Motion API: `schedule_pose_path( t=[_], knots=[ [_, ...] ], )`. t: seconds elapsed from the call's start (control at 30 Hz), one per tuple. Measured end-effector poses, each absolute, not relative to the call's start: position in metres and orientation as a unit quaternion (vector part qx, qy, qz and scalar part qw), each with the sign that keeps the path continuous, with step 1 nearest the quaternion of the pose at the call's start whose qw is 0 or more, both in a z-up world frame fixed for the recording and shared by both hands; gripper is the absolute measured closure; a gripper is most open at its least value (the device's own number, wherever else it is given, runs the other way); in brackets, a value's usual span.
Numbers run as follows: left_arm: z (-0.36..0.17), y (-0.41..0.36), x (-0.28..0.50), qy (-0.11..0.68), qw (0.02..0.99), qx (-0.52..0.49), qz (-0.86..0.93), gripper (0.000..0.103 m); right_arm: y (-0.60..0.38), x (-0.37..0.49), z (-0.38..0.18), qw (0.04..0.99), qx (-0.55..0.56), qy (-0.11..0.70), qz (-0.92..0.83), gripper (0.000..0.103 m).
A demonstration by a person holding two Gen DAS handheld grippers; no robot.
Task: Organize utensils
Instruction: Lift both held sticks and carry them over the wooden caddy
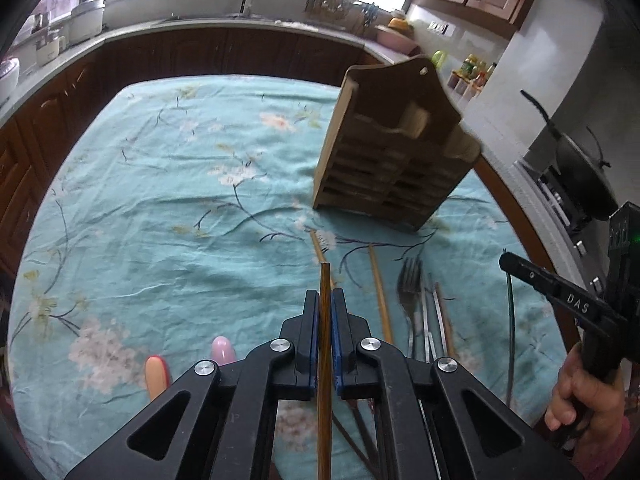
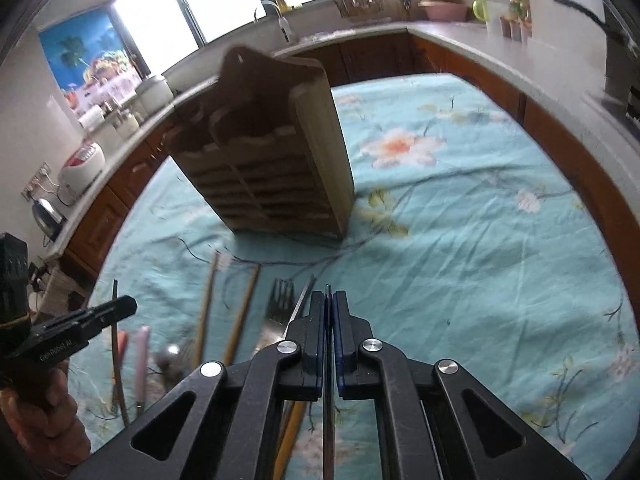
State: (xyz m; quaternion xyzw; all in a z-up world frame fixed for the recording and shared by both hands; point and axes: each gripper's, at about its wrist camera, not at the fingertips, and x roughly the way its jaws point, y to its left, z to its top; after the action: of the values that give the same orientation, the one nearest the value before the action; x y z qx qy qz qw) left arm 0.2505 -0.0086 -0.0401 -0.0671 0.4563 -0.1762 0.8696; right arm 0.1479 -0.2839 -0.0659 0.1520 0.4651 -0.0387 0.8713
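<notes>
A wooden utensil holder (image 1: 390,152) with slatted compartments stands on the floral cloth; it also shows in the right wrist view (image 2: 272,152). My left gripper (image 1: 325,300) is shut on a brown wooden chopstick (image 1: 325,280), held above the cloth. My right gripper (image 2: 328,300) is shut on a thin dark green chopstick (image 2: 328,400). Loose chopsticks (image 1: 380,292), a fork (image 1: 410,284) and other metal utensils lie on the cloth in front of the holder. The right gripper also shows at the right edge of the left wrist view (image 1: 560,292).
A teal floral cloth (image 1: 180,220) covers the table. Pink (image 1: 222,350) and orange (image 1: 155,376) handles lie near the front. Kitchen counters with a sink, jars and a rice cooker (image 2: 82,168) ring the table. A black wok (image 1: 580,172) sits on the stove at right.
</notes>
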Motion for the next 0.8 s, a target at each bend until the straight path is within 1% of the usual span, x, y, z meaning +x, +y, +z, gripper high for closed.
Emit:
schedule_pose_path(
  t=[0.43, 0.8],
  knots=[
    [0.031, 0.015, 0.198, 0.38, 0.901, -0.081, -0.194, 0.099, -0.278, 0.136, 0.001, 0.907, 0.156, 0.39, -0.016, 0.099],
    [0.068, 0.025, 0.185, 0.316, 0.924, -0.092, -0.197, 0.099, -0.277, 0.138, 0.051, 0.936, 0.149, 0.319, -0.013, 0.1]
  ],
)
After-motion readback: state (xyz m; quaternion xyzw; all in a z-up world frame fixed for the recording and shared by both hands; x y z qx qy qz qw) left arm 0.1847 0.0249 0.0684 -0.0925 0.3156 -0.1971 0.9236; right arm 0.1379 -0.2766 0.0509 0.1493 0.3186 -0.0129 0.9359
